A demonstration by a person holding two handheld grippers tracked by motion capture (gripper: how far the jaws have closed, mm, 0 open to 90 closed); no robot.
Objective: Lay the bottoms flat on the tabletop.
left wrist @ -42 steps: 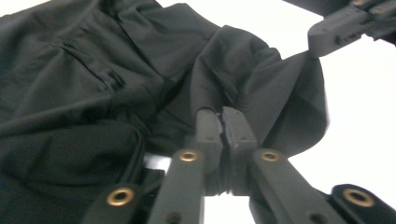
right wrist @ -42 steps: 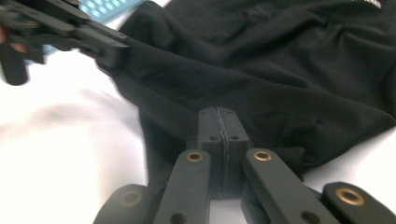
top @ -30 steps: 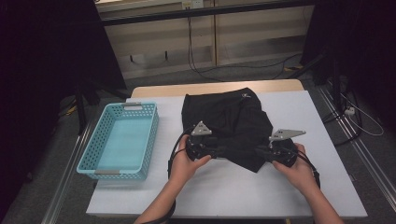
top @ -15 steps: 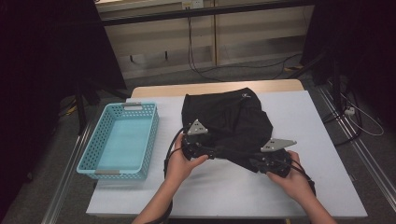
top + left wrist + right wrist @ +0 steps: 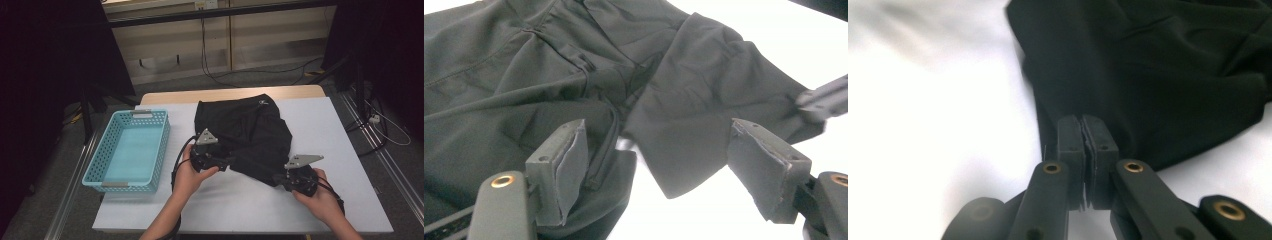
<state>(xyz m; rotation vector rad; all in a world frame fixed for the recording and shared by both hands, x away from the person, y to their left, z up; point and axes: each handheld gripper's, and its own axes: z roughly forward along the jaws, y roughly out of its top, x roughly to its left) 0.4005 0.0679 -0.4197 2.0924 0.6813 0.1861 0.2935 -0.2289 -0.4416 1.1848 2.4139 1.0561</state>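
Handling a limp black garment by its near corners

Folding or shifting this piece is a matter of managing slack cloth. The black garment (image 5: 245, 132) lies crumpled on the white counter (image 5: 330, 125), roughly in the middle, with the blue basket (image 5: 131, 150) just beside it on your left and apart from it. It looks thin, soft and light; it should drape and sag wherever you do not support it, and it will not hold a shape by itself. Nothing about it seems fragile. The weave looks smooth, so a shallow pinch could slide off.

Your right gripper (image 5: 1087, 145) is at the garment's near right corner. Its fingers have just closed and stand pressed together, and in the right gripper view the cloth edge appears caught between the pads, though only by a thin bite. I judge that grip as marginal: a deeper take over the hem would be safer before you pull.

Your left gripper (image 5: 659, 165) is at the near left edge, and its fingers (image 5: 564, 170) have just been opening and now stand wide. Folds of cloth lie between them in the left gripper view, but the pads are not pressing on anything. A seam or cord runs close by the left pad; a stitched edge like that is thicker and should give a firmer hold than a single layer.

Take both corners at hems, lift evenly, and expect the middle to hang and drag across the counter.
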